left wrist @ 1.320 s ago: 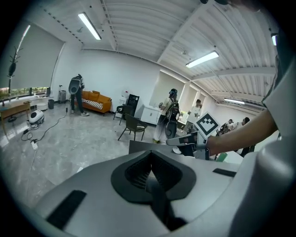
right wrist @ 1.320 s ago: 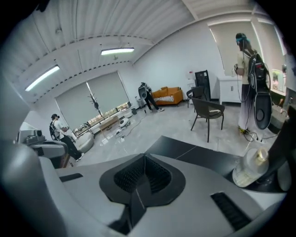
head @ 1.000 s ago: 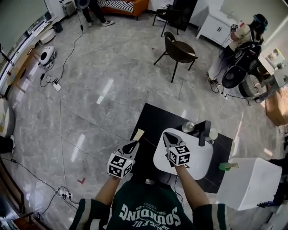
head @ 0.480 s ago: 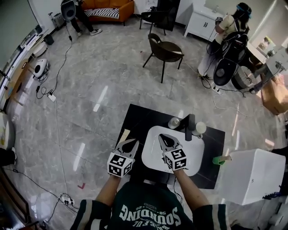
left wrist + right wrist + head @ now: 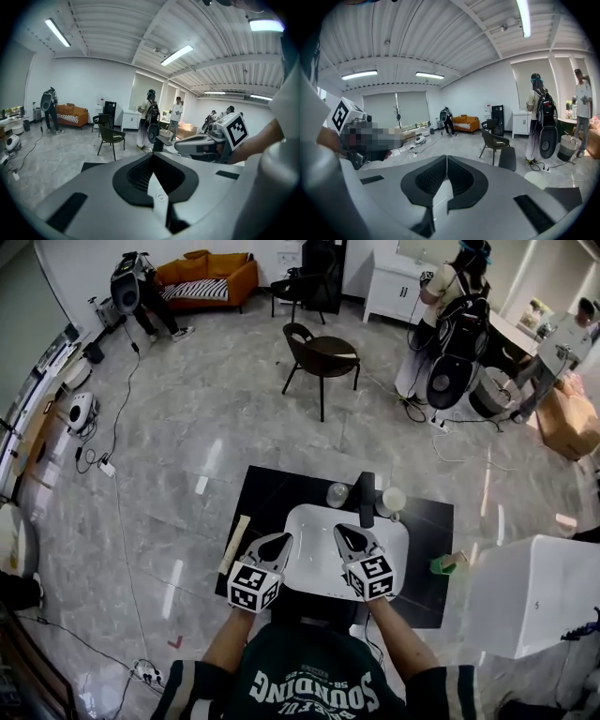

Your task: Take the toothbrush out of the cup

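Note:
A small green cup with a pale handle sticking out of it sits near the right edge of the black table. My left gripper hovers at the near left rim of the white basin. It is shut and empty, and its jaws meet in the left gripper view. My right gripper hangs over the basin's near part, also shut and empty, with its tips together. Both are well left of the green cup, which neither gripper view shows.
A black faucet stands behind the basin between a grey cup and a white cup. A pale wooden strip lies at the table's left edge. A white box stands right of the table. A chair and people are farther off.
Both grippers have risen and moved forward together, still shut. The head view has tilted up, so the table and basin sit closer to my hands in the picture.

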{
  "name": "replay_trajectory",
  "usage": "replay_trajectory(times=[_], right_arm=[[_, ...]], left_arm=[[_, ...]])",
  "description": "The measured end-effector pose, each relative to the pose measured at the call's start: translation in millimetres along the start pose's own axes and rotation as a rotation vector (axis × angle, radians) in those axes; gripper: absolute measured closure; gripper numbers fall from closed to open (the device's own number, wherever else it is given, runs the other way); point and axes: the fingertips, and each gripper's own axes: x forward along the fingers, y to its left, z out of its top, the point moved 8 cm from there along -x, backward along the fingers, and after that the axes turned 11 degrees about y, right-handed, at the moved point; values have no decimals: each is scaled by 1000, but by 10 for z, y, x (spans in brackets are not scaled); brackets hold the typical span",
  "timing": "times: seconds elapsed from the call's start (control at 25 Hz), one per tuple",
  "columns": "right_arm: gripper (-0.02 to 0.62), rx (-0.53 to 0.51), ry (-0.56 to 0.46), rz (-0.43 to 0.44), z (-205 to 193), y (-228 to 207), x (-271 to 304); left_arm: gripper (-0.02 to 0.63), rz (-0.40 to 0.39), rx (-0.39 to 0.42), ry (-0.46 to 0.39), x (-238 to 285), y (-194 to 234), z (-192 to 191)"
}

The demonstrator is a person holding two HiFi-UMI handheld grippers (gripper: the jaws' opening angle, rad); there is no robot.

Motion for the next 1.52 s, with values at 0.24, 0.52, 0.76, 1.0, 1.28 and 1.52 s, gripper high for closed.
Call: replay_trajectory(times=[0.24, 0.52, 0.76, 1.0, 1.28, 1.52], right_arm=[[554, 28, -27, -33, -98, -240, -404], [554, 61, -42, -86, -292, -488, -812], [554, 92, -49, -139, -478, -727, -1191], [554, 127, -55, -204, -736, -1003, -1582], [552, 149, -71, -332, -1055, -1355, -2228], [531, 181, -37, -390, -1455, -1675, -2639]], left_arm=[[595, -44, 50, 5, 157, -414, 151], [595, -105, 98, 13, 399, -857, 256], [595, -153, 133, 24, 598, -1234, 353], [595, -202, 172, 38, 845, -1617, 405], [595, -266, 208, 48, 1096, -2168, 513], [595, -297, 229, 62, 1333, -2528, 499]])
